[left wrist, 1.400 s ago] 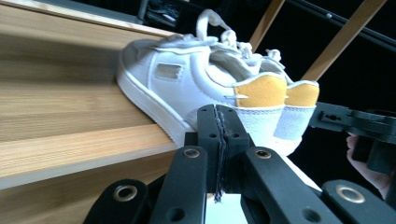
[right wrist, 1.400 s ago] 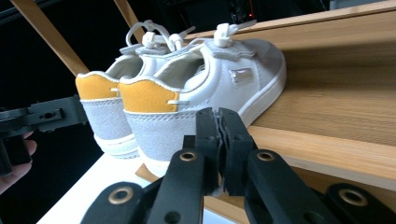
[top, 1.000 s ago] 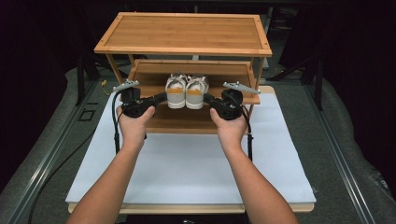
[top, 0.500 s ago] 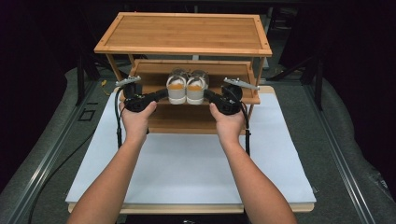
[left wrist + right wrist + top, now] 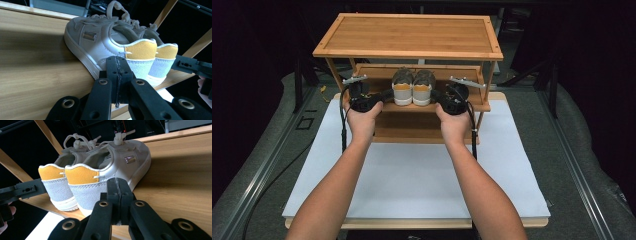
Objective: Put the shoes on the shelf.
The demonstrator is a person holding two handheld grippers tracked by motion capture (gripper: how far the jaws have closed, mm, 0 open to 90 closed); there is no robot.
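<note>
A pair of white sneakers with yellow heel tabs stands side by side on the middle shelf [image 5: 384, 107] of a bamboo rack, heels toward me. My left gripper [image 5: 388, 94] is shut, and its tip [image 5: 117, 72] presses the outer side of the left shoe [image 5: 95, 42] near the heel. My right gripper [image 5: 435, 95] is shut too, with its tip [image 5: 117, 192] against the outer side of the right shoe [image 5: 112, 170]. Both shoes [image 5: 413, 88] sit squeezed between the two tips. Neither gripper has anything between its jaws.
The rack's top shelf [image 5: 409, 35] overhangs the shoes and both grippers. A lower shelf [image 5: 412, 132] lies under them. The rack stands at the far end of a white board [image 5: 412, 175] on the table. Slanted side posts [image 5: 486, 82] flank the middle shelf.
Both hands have pushed forward, away from me. The pair of shoes, pinched between the shut grippers, has slid deeper onto the middle shelf, under the top one.
</note>
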